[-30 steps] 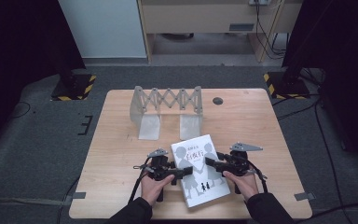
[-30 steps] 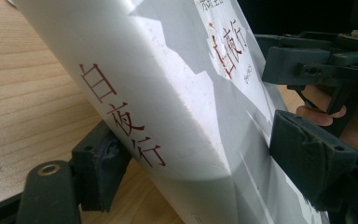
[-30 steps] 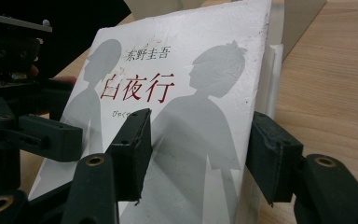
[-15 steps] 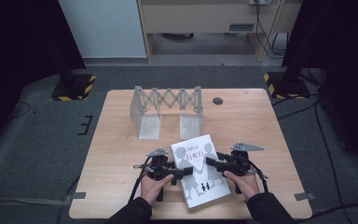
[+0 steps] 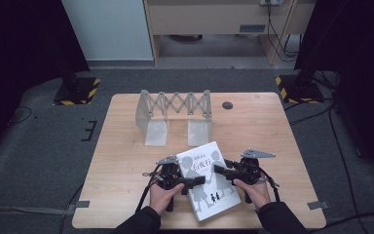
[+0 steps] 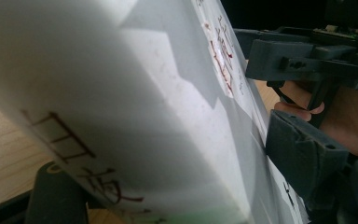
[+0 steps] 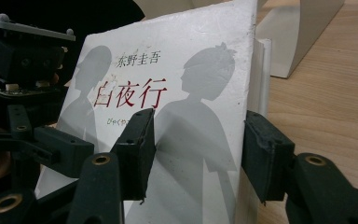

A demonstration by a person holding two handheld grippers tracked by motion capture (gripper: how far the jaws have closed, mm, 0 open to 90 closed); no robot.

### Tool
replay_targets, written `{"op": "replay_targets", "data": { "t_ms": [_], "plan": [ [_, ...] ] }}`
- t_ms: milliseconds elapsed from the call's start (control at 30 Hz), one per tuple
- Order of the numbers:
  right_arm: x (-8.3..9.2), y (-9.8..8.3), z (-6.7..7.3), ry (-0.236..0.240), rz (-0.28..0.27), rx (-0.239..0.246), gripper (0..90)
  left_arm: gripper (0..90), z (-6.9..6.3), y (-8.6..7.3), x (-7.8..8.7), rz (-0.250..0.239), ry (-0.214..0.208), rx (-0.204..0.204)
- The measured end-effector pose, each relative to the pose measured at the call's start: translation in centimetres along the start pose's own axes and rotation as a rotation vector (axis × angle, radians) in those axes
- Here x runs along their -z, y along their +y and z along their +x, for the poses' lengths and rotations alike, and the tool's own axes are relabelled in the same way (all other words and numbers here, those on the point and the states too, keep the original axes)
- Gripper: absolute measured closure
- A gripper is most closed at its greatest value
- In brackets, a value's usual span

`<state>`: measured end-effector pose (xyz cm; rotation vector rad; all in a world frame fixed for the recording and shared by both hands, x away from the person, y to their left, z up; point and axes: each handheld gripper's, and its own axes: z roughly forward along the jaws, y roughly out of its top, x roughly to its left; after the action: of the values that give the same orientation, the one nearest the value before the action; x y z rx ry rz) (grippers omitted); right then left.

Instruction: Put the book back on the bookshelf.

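A white book with grey silhouettes and red characters on its cover is near the table's front edge, between my two grippers. My left gripper holds its left edge. In the left gripper view the book's spine sits tilted between the jaws, above the wood, with the gripper shut on it. My right gripper reaches in from the right. In the right gripper view the book has one jaw on its cover and the other behind its edge, held by the gripper.
A grey accordion-style book stand stands at the middle back of the wooden table, and it also appears as a pale stand. A small dark round hole lies to its right. Tape marks the front corners.
The right gripper has crept slightly left onto the book. The book and the left gripper have barely moved.
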<state>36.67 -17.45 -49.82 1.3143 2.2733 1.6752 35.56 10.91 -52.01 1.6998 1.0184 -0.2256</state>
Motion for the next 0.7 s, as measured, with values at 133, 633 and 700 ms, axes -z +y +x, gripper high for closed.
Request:
{"op": "replay_targets", "data": {
  "t_ms": [133, 633, 700],
  "plan": [
    [-0.12, -0.02, -0.09, 0.012, 0.002, -0.007, 40.9, 29.7, -0.09, 0.07, 0.36, -0.035, -0.027, 0.018],
    [0.32, -0.51, -0.99, 0.067, 0.078, -0.027, 36.9, 32.5, -0.31, -0.01, 0.41, -0.056, -0.017, 0.064],
    [0.3, -0.51, -0.97, 0.067, 0.076, -0.034, 37.2, 32.4, -0.37, 0.05, 0.42, -0.05, -0.013, 0.07]
  ]
}}
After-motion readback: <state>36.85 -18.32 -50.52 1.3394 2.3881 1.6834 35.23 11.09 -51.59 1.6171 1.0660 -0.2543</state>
